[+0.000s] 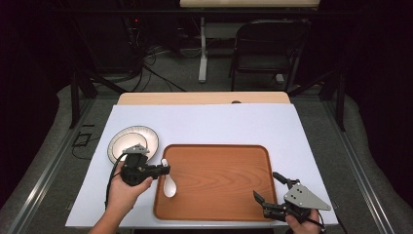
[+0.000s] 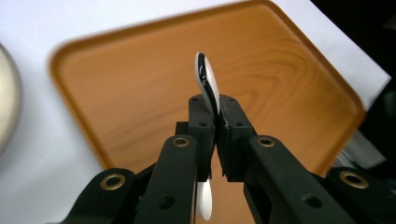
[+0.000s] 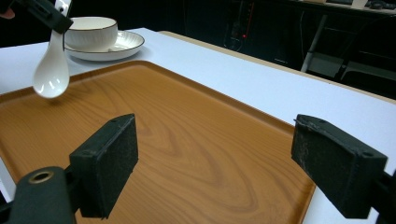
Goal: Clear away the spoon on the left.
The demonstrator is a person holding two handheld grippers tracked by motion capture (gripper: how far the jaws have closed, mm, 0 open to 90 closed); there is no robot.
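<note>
Spoon over tray, left hand-held gripper clamped on its handle.
High view: left hand-held gripper [image 1: 163, 169] holds white spoon [image 1: 168, 184] above the tray's [image 1: 219, 214] left edge; bowl [image 1: 132, 144] beyond the tray's left corner. Left gripper view: jaws pinch the handle edgewise. Right gripper view: right hand-held gripper [image 3: 224, 163] apart, idle; spoon's scoop hangs just clear of tray. Best lowered slowly, released only once the scoop rests flat.

Lab-like recording space: black curtains [image 1: 34, 73], floor cables [image 1: 146, 63], folding chair [image 1: 265, 46].
</note>
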